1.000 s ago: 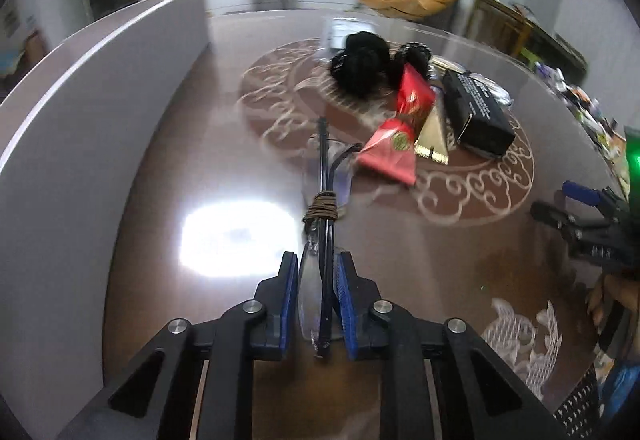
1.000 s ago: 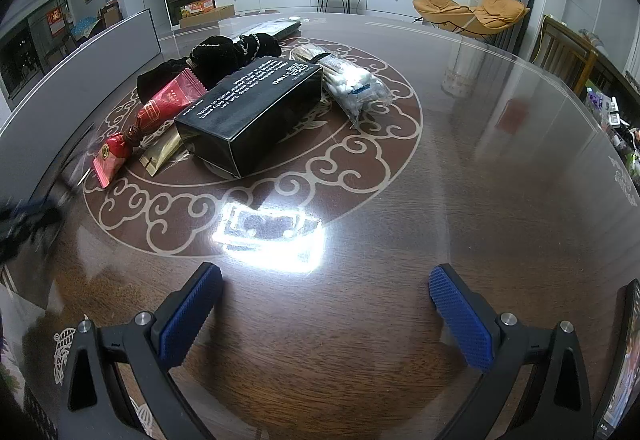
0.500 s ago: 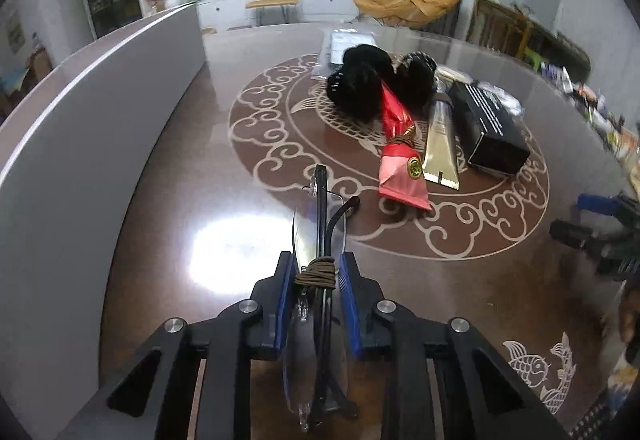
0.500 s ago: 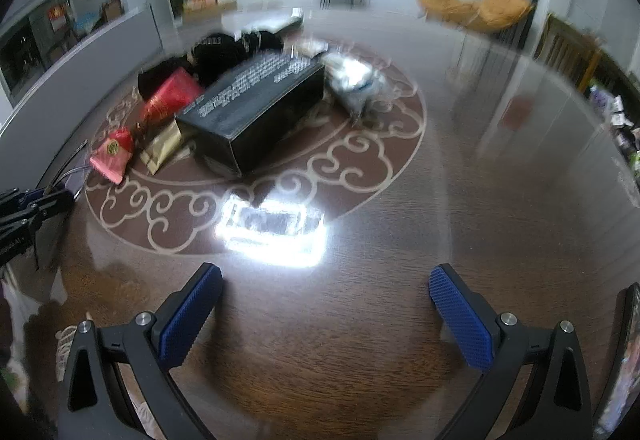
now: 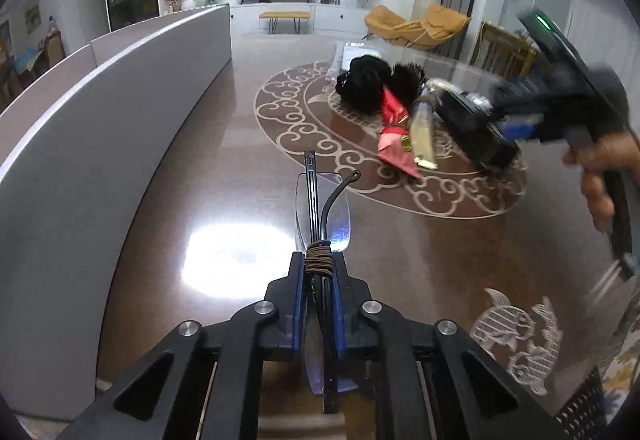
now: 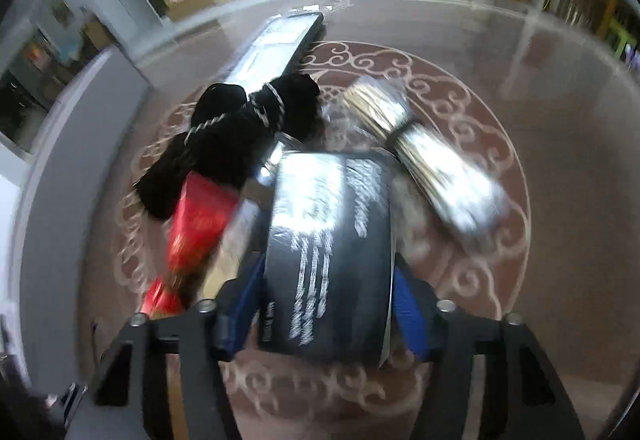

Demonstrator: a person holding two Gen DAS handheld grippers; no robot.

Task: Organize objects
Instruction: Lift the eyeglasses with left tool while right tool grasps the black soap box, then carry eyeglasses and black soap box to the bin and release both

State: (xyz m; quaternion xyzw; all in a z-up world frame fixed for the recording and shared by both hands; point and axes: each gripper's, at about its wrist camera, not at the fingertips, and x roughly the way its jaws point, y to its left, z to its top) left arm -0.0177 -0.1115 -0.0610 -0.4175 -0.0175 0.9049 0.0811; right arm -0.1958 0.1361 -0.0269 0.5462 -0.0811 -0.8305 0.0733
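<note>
Folded rimless glasses with thin black arms sit clamped edgewise between the blue pads of the left gripper, lenses poking out in front over the glossy brown table with its pale scroll pattern, clear of the clutter, probably so they can go somewhere safe without scratching. Further out, the right gripper straddles the near end of the black rectangular box with white lettering; its jaws have just been closing, and the pads meet the box's two long sides, a grip suited to lifting it out of the pile. Packed round the box lie a red foil packet, a black fluffy bundle and a clear bag of pale sticks.
</note>
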